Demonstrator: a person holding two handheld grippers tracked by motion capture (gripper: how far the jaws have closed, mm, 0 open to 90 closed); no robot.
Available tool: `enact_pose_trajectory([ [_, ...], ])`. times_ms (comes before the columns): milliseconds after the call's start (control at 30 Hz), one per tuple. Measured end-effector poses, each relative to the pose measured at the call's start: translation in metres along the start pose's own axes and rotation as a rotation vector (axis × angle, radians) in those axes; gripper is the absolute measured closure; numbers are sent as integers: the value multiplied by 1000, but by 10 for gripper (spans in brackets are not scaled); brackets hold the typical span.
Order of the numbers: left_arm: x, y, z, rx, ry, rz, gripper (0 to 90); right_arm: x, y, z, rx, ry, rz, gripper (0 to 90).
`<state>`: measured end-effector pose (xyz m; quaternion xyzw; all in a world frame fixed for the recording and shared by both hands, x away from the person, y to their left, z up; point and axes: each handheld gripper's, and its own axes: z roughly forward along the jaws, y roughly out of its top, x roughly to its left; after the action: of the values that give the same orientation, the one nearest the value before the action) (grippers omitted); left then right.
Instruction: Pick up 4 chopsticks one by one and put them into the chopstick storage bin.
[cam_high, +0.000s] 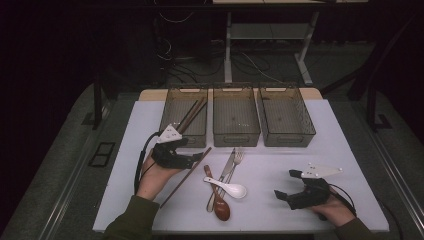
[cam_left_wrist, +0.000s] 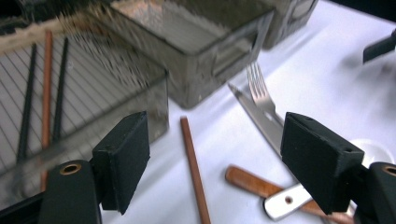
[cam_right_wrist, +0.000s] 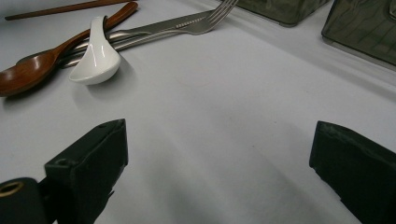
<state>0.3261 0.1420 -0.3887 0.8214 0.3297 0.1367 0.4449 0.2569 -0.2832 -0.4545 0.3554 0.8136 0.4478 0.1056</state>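
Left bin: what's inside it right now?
The left bin holds chopsticks leaning toward its right wall: two dark and one brown in the left gripper view. The left gripper covers its near corner.

You have one brown wooden chopstick (cam_high: 186, 176) lying flat on the white table, slanted from lower left to upper right. Its upper end lies near the front wall of the left smoky clear bin (cam_high: 173, 107). In the left gripper view, the chopstick (cam_left_wrist: 193, 168) runs up between the two pads, touching neither, just beside the bin corner (cam_left_wrist: 159, 100).
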Motion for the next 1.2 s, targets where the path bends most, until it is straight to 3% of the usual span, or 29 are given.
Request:
enact_pose_trajectory([
  [200,-6,-15,2,7,15,-10,227,-1,0,0,-4,-4,4,42],
  [467,-16,-29,-1,24,22,13,228,-1,0,0,-4,-6,3,42],
  [800,-25,-50,-5,29,24,-13,249,-2,0,0,3,-5,8,42],
  [1000,-26,-63,-3,61,32,-33,342,-1,0,0,1,-4,3,42],
  [1200,-20,-67,0,100,40,-44,466,-1,0,0,1,-3,0,42],
])
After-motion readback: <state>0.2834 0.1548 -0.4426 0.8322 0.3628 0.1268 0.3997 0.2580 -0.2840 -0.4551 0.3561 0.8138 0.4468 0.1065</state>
